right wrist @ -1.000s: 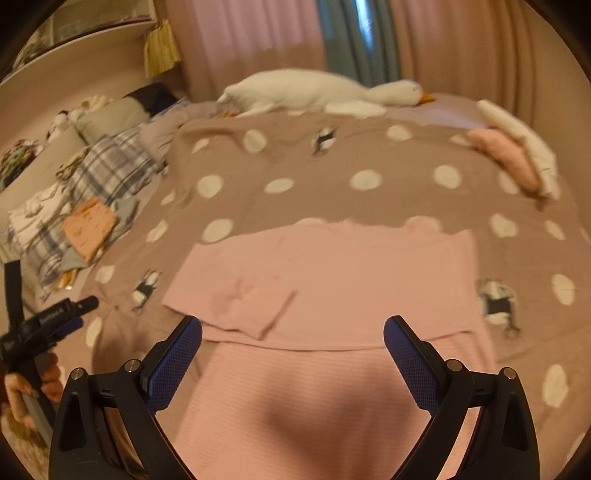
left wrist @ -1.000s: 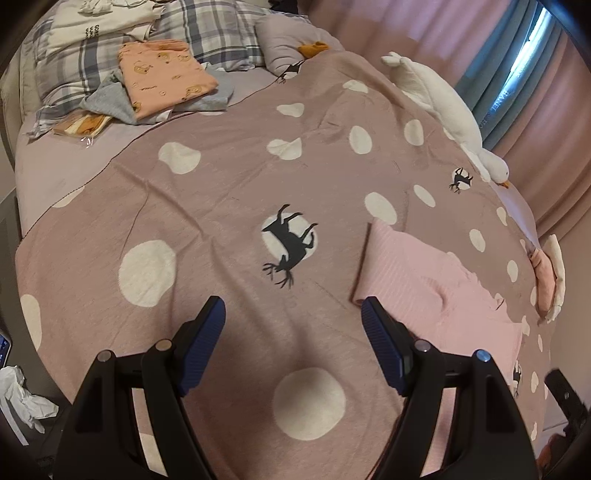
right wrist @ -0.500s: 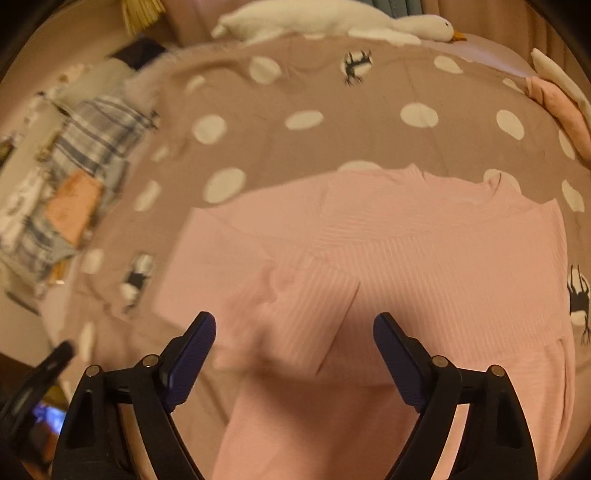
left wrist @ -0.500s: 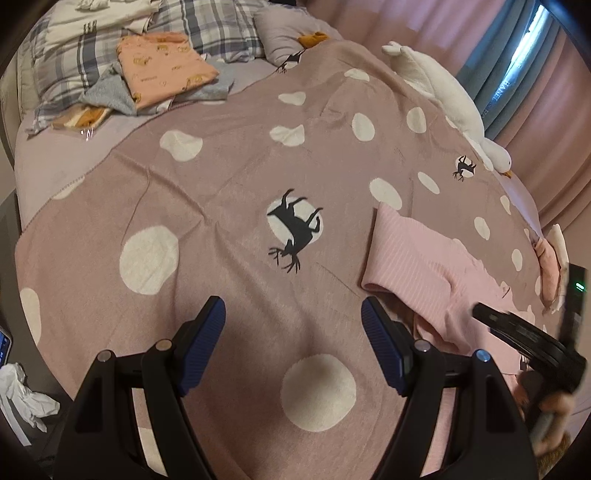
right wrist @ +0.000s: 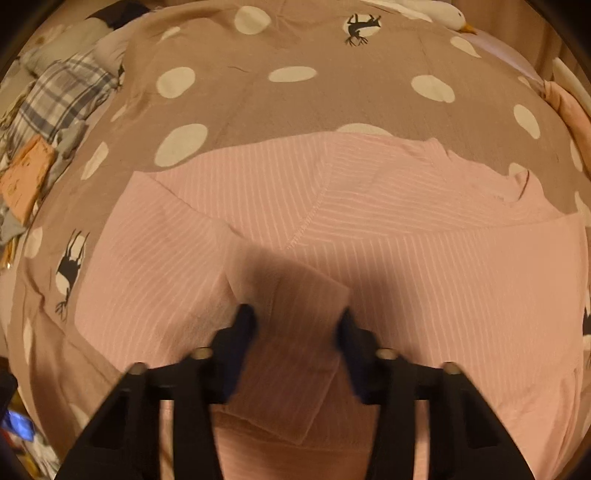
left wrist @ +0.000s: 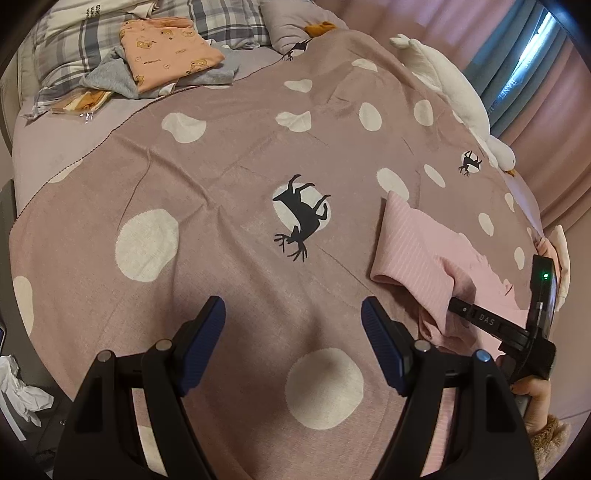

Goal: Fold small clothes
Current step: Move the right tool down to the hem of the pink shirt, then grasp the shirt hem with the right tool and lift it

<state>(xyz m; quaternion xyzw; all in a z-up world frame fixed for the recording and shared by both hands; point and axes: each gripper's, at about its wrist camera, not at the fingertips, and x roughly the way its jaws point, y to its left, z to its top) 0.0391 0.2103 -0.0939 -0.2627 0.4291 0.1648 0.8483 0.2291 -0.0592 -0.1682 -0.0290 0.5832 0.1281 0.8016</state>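
A pink ribbed top (right wrist: 388, 229) lies spread on the polka-dot bedspread (right wrist: 332, 96), with one sleeve (right wrist: 295, 332) folded across its body. My right gripper (right wrist: 295, 325) is low over that sleeve, its blurred fingers (right wrist: 242, 325) straddling the cuff with a narrowed gap. In the left wrist view the top (left wrist: 417, 251) lies at right, and the right gripper (left wrist: 484, 321) reaches into its folded edge. My left gripper (left wrist: 291, 332) is open and empty, hovering over the bare bedspread (left wrist: 221, 184) left of the top.
A folded orange garment (left wrist: 166, 48) on grey clothes and plaid pillows (left wrist: 221, 18) lie at the head of the bed. A white goose plush (left wrist: 450, 92) lies along the far side. Folded pink and white items (right wrist: 569, 107) sit at the right edge.
My right gripper has dropped down onto the folded sleeve and its fingers have narrowed around the cuff. My left gripper has stayed nearly still, open.
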